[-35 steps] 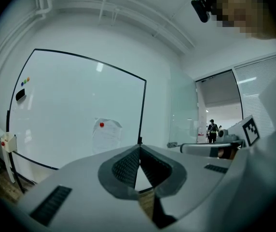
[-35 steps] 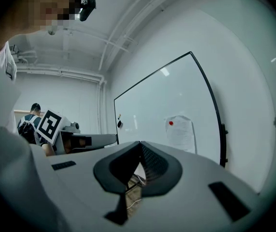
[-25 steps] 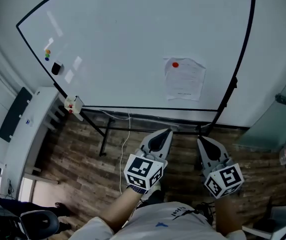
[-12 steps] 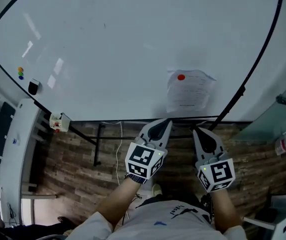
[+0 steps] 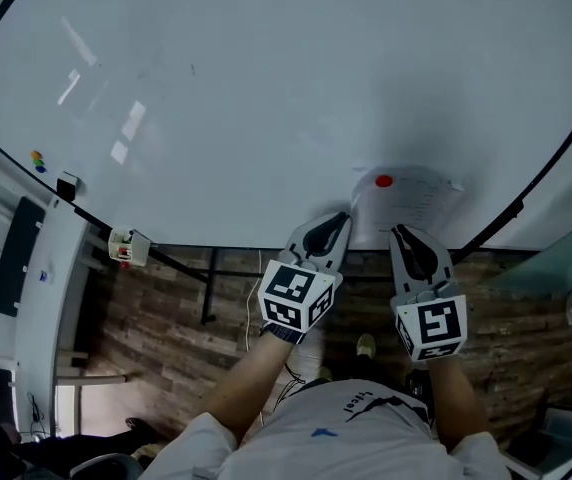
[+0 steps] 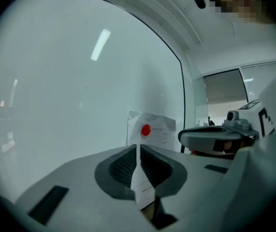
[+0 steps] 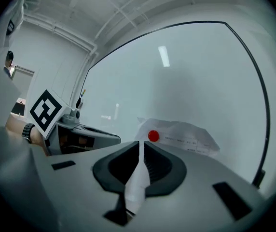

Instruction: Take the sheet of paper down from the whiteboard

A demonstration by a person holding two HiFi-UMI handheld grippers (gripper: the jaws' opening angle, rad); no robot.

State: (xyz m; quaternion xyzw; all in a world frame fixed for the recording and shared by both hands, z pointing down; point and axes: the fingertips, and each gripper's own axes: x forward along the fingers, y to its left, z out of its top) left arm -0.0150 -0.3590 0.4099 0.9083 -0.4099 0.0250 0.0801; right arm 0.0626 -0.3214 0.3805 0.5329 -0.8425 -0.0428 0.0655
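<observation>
A white printed sheet of paper [image 5: 413,200] hangs on the whiteboard [image 5: 266,98], pinned at its upper left by a red magnet [image 5: 383,181]. My left gripper [image 5: 341,219] is at the sheet's lower left corner, jaws together. My right gripper [image 5: 403,232] is just under the sheet's bottom edge, jaws almost together and starting to part. The left gripper view has the sheet [image 6: 157,133] and magnet [image 6: 145,129] just beyond the left gripper [image 6: 138,147]. From the right gripper [image 7: 141,144], the sheet [image 7: 186,134] bulges off the board. A narrow white strip shows along each gripper's jaw seam.
Small coloured magnets [image 5: 36,158] and a black eraser [image 5: 66,186] sit at the board's left end, with a small box [image 5: 126,246] on its ledge. Below are the board's black stand [image 5: 206,283] and a wood-pattern floor [image 5: 166,338]. A white cabinet [image 5: 41,288] stands left.
Both grippers have moved forward to the board, from well below it up to the sheet's lower edge. The sheet now looks closer and larger. Both grippers' jaws look unchanged.
</observation>
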